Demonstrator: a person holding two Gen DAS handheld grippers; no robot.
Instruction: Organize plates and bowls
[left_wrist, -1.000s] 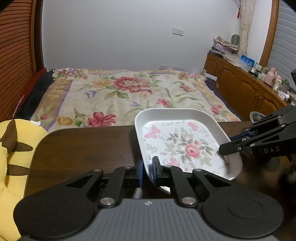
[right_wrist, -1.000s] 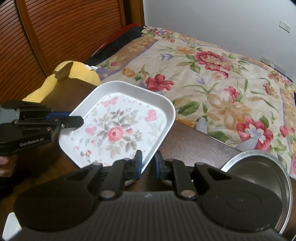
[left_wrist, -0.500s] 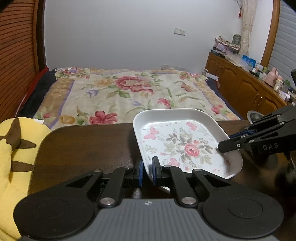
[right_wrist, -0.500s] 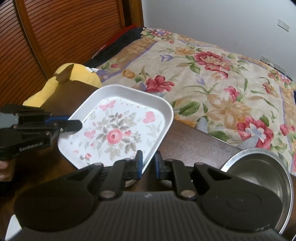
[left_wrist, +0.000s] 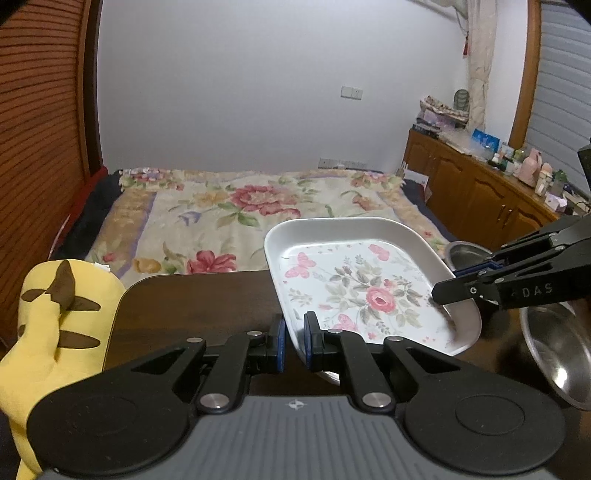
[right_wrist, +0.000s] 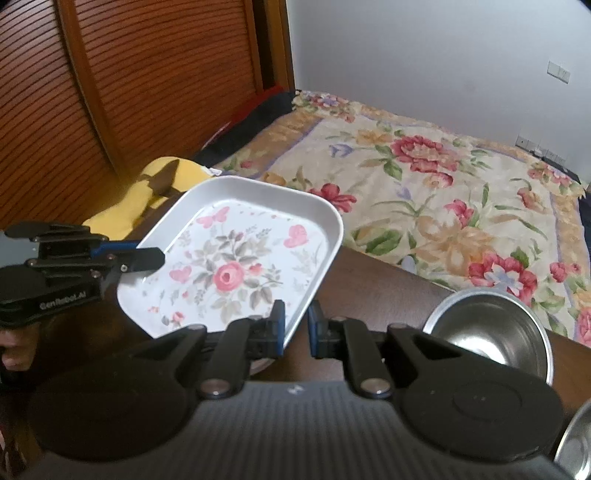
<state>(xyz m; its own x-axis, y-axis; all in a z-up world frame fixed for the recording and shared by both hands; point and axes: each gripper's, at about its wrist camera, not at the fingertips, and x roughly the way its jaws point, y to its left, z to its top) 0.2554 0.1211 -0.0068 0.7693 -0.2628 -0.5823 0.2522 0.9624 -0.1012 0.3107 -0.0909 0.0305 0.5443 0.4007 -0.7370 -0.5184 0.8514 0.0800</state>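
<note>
The floral tray (left_wrist: 354, 295) has a smooth, glossy printed face and a matt pale rim. The steel bowl (right_wrist: 491, 328) is shiny metal. The tabletop (left_wrist: 192, 299) is dark polished wood. The yellow plush toy (left_wrist: 55, 314) is soft cloth.

Left claw (left_wrist: 293, 341) and right claw (right_wrist: 295, 328) each point forward and down, jaws clamped on opposite edges of the floral plate (right_wrist: 236, 266), holding it up between them.

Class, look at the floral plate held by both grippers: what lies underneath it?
Under the floral plate, dark wooden table shows, plus a pale rim edge peeking out near the left gripper. What that belongs to is hidden.
</note>
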